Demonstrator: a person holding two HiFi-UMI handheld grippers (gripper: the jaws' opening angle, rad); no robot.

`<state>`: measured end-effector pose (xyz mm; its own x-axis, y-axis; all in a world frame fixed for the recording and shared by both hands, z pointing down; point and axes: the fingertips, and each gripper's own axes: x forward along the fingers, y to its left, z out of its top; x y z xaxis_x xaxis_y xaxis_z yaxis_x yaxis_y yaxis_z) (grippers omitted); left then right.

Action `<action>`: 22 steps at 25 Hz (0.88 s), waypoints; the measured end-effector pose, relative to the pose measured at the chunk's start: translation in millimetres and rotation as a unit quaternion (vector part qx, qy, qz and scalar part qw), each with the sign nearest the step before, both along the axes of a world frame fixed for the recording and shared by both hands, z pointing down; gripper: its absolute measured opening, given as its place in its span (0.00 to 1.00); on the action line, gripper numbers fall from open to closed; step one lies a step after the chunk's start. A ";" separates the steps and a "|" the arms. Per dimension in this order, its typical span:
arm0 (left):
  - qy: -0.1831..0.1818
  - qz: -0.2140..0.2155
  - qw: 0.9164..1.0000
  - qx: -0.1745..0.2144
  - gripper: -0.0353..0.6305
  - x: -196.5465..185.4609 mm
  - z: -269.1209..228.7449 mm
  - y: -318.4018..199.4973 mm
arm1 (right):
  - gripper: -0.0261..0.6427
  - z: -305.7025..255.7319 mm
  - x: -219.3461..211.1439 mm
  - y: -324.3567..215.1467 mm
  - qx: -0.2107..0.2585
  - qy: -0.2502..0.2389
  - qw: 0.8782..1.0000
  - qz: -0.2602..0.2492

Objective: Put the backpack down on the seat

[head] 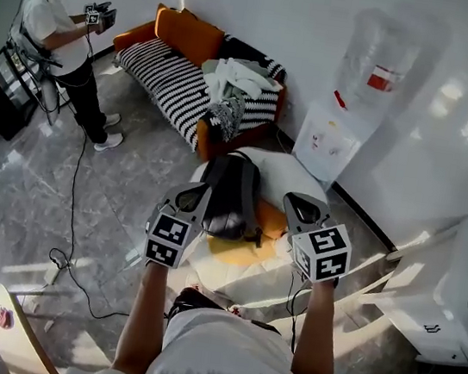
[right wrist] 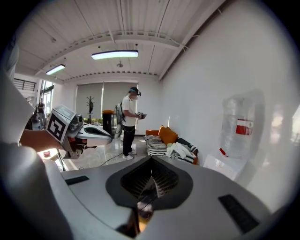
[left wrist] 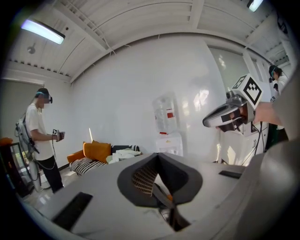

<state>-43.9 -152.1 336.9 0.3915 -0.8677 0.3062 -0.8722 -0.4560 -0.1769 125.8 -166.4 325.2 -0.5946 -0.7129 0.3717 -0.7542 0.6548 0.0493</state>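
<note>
A dark grey backpack (head: pixel 231 194) lies on a low white seat (head: pixel 292 175), partly over an orange cushion (head: pixel 242 251). My left gripper (head: pixel 191 195) hovers beside the backpack's left side and my right gripper (head: pixel 301 207) beside its right side. Both point away from me. In the left gripper view the jaws of the left gripper (left wrist: pixel 157 183) stand shut, and the right gripper (left wrist: pixel 225 115) shows at the upper right. In the right gripper view the right gripper (right wrist: pixel 150 183) is also shut. I see nothing clearly held in either one; a sliver of orange shows through each seam.
A striped sofa (head: pixel 168 76) with orange cushions and a heap of clothes (head: pixel 236 82) stands along the far wall. A water dispenser (head: pixel 354 113) is behind the seat. A person (head: pixel 64 43) stands at the far left, cables (head: pixel 75 202) trail over the floor, and a white cabinet (head: pixel 453 293) is on the right.
</note>
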 end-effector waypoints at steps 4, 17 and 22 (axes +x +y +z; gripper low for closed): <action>0.000 0.001 1.000 0.031 0.06 2.9 -28.3 15.0 | 0.04 -21.4 -3.2 13.8 0.021 0.007 1.000 -0.018; 0.007 -0.001 0.993 0.119 0.06 9.1 -114.5 50.6 | 0.04 -98.5 -6.5 49.5 0.097 -0.007 0.994 -0.056; 0.003 0.000 0.989 0.147 0.06 14.0 -142.0 61.5 | 0.04 -125.5 -11.2 60.6 0.124 -0.018 0.990 -0.071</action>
<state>-29.9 -90.6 194.9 0.3931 -0.9187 0.0385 -0.8731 -0.3861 -0.2977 114.6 -105.8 199.7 -0.7055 -0.6874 0.1724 -0.6594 0.7258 0.1959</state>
